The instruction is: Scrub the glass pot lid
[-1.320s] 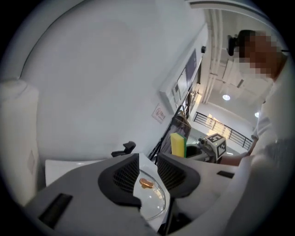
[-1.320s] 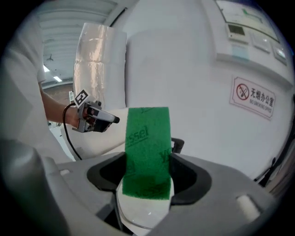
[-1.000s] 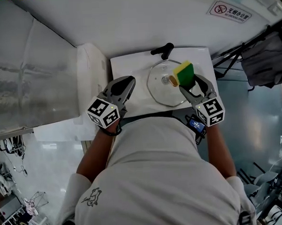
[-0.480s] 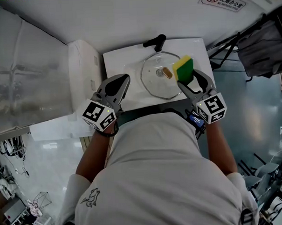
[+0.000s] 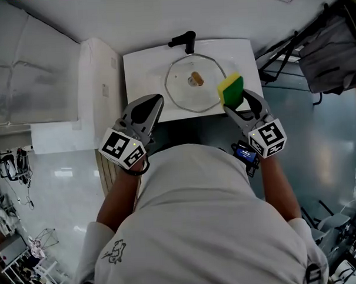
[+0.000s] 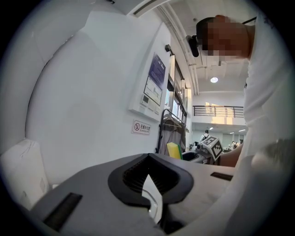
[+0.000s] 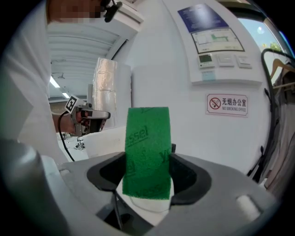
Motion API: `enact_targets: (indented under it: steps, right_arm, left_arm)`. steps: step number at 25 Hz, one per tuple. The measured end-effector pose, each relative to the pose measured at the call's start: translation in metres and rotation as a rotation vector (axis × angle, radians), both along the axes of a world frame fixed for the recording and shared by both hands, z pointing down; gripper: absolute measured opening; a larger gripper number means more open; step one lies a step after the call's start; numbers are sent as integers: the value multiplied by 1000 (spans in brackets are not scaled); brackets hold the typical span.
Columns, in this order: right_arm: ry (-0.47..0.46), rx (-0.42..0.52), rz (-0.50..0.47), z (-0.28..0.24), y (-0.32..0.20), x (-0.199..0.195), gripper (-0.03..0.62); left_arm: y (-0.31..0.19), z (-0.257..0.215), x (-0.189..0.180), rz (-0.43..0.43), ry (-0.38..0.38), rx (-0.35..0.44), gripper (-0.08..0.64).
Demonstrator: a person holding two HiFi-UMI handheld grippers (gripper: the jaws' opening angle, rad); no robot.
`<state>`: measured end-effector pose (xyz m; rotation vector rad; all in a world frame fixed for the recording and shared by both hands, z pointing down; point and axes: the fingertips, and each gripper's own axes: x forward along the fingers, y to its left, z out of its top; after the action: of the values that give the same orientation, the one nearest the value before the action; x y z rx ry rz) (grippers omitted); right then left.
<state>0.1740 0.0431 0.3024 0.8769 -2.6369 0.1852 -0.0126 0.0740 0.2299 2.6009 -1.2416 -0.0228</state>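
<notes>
The glass pot lid (image 5: 190, 88) lies flat in a white basin (image 5: 141, 72), its knob (image 5: 195, 79) up. My right gripper (image 5: 238, 102) is shut on a yellow-and-green sponge (image 5: 230, 89), which hangs at the lid's right edge, just off the glass. In the right gripper view the sponge (image 7: 147, 152) stands upright between the jaws, green face to the camera. My left gripper (image 5: 154, 103) hovers at the basin's near left edge, apart from the lid. Its jaws (image 6: 148, 166) are shut with nothing in them.
A black faucet (image 5: 182, 39) rises at the basin's far rim. A white cabinet (image 5: 99, 83) stands against the basin's left side. A rack with grey cloth (image 5: 330, 49) is at the right. A white wall with a sign (image 7: 227, 105) lies ahead.
Both grippers have drawn back from the basin towards the person. The sponge was over the lid near its knob and is now off the glass at its right edge.
</notes>
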Motion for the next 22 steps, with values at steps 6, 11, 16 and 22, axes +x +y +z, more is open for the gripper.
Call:
enact_targets:
  steps: [6, 11, 16, 22]
  right_arm:
    - [0, -21, -57, 14, 58, 66, 293]
    - [-27, -36, -75, 19, 101, 107, 293]
    - [-37, -34, -92, 14, 142, 118, 291]
    - [-52, -19, -70, 9, 179, 111, 291]
  left_arm:
    - [58, 6, 73, -38, 10, -10, -2]
    - [113, 9, 121, -44, -5, -22, -2]
    - [155, 3, 132, -57, -16, -32, -2]
    - [189, -5, 127, -32, -32, -13, -2]
